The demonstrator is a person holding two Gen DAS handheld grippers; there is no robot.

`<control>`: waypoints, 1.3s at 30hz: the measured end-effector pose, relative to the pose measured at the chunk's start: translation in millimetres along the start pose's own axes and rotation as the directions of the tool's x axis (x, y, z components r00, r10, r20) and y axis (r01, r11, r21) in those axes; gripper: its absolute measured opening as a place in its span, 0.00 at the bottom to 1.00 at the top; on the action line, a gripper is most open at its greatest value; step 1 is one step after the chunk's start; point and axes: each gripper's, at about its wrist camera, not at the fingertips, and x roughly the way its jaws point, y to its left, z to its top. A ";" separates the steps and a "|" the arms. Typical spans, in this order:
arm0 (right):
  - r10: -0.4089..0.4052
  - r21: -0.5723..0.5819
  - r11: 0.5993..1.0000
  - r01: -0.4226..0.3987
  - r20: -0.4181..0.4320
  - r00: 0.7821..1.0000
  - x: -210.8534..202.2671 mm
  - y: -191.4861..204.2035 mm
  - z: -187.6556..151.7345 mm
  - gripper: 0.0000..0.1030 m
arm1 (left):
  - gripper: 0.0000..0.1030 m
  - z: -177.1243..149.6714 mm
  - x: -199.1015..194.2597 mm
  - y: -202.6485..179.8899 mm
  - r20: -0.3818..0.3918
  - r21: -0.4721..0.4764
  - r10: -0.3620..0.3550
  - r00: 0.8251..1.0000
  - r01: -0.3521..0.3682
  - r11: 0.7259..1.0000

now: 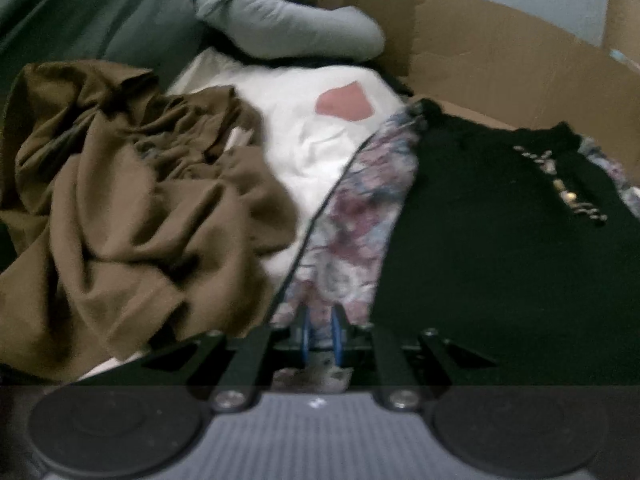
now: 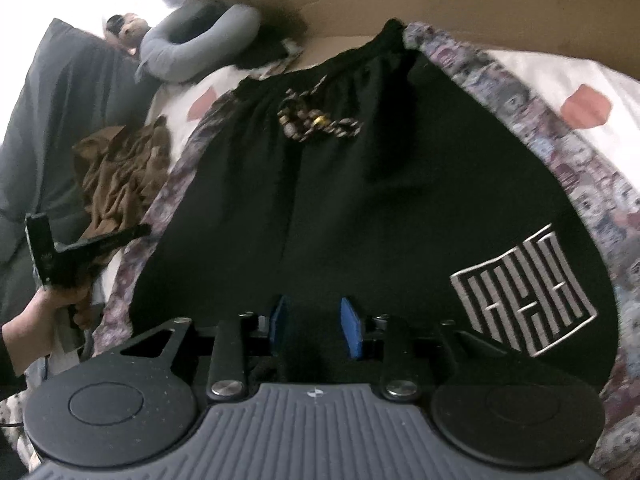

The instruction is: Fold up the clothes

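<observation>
My left gripper [image 1: 320, 330] has its blue pads nearly together, and patterned floral fabric [image 1: 352, 216] runs between them; they appear clenched on its edge, though blur leaves the contact itself unclear. Directly ahead of this gripper, the floral cloth stretches away as a band. To its right lie the black shorts [image 1: 500, 232], spread flat, with a beaded drawstring [image 1: 568, 184] at the far end near the waistband. To its left, a crumpled brown garment [image 1: 132, 208] is heaped on a white sheet [image 1: 320, 148] that bears a pink patch. Beyond that rests a grey padded item [image 1: 288, 20], and a cardboard wall [image 1: 500, 60] stands at the far right.

My right gripper [image 2: 316, 326] has its jaws parted, the blue pads standing apart. Black fabric lies under and between them, but the pads do not press it: released. The black shorts [image 2: 360, 200] fill the area ahead of this gripper, waistband farthest away, drawstring [image 2: 316, 122] near the waist. A white line-pattern emblem [image 2: 528, 296] sits on the shorts just to the right of the pads. The floral cloth [image 2: 560, 152] borders the shorts on both sides. Far to the left, my left hand [image 2: 48, 312] holds the other gripper's handle, with the brown garment [image 2: 120, 172] beyond it.
</observation>
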 end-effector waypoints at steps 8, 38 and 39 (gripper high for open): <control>-0.064 0.003 0.998 0.063 0.029 0.998 -1.6 -14.4 6.3 0.39 | 0.03 -7.9 8.2 11.0 -0.023 0.046 0.082 0.996 -0.081 0.996; -0.304 -0.024 0.949 0.314 0.197 0.932 21.0 -101.8 72.8 0.41 | 0.07 53.4 21.9 -47.8 0.083 0.100 -0.041 0.996 0.032 0.994; -0.305 -0.026 0.948 0.316 0.200 0.931 24.3 -102.6 75.7 0.41 | 0.07 58.0 26.7 -49.3 0.089 0.097 -0.047 0.995 0.039 0.995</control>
